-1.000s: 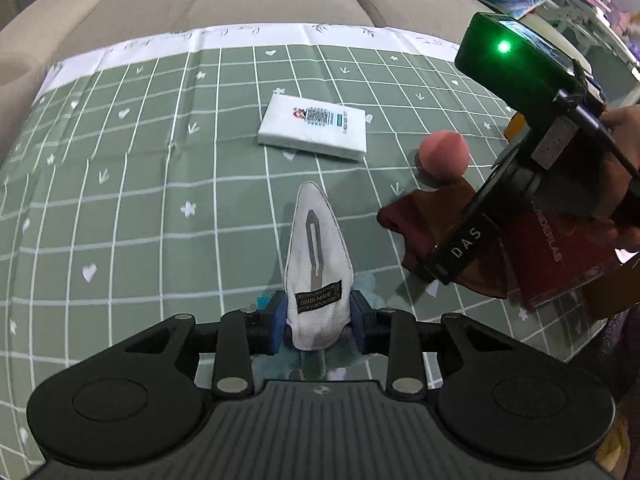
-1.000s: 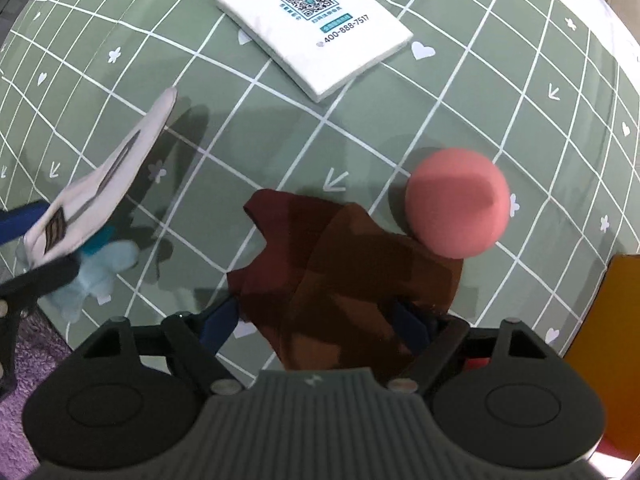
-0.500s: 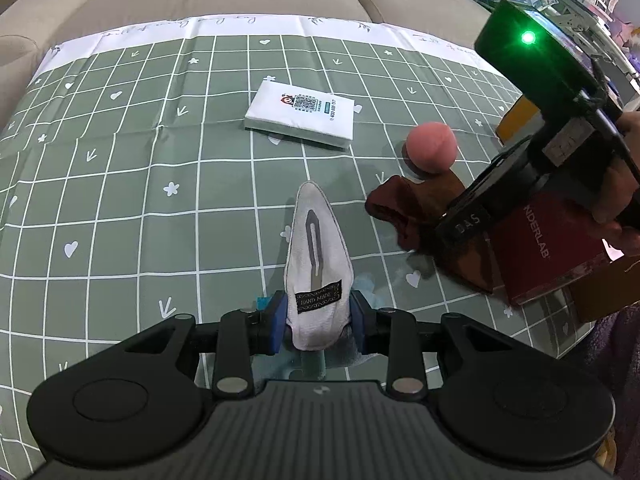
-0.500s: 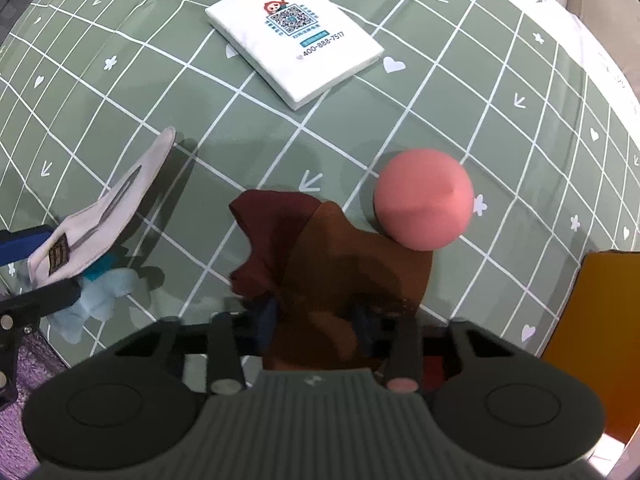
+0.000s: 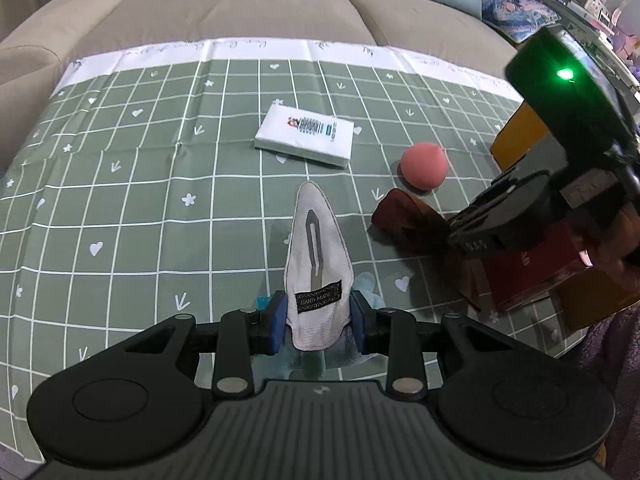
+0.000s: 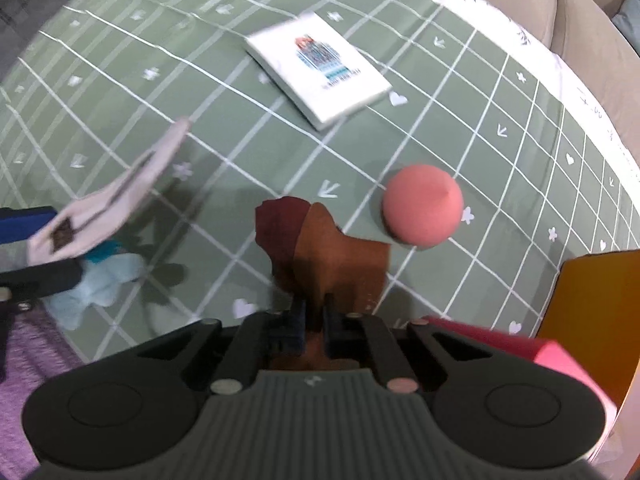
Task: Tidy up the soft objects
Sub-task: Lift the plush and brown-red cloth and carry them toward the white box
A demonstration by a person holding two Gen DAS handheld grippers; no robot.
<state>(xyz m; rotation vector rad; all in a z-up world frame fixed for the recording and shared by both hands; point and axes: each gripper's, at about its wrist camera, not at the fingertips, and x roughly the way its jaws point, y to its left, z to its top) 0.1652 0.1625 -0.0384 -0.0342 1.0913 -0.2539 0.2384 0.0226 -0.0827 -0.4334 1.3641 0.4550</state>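
My left gripper (image 5: 318, 322) is shut on a white pointed fabric pouch (image 5: 318, 256) with a "HAND MADE" label, held above the green checked cloth (image 5: 160, 200). The pouch also shows at the left of the right wrist view (image 6: 120, 196). A pale blue soft piece (image 6: 96, 284) lies under it. My right gripper (image 6: 314, 320) is shut on a dark red-brown cloth (image 6: 328, 248), lifting it; the cloth also shows in the left wrist view (image 5: 408, 220). A pink foam ball (image 5: 424, 166) sits just beyond the cloth (image 6: 422, 210).
A white tissue pack (image 5: 306, 134) lies mid-table (image 6: 320, 76). A red box (image 5: 532, 268) and an orange box (image 6: 592, 304) stand at the right edge. A beige sofa (image 5: 240, 4) runs behind the table. Purple fabric (image 6: 24, 360) lies below the near edge.
My right gripper has closed on the dark red-brown cloth and raised it off the table. My left gripper has lifted and tilted back a little with the pouch still held.
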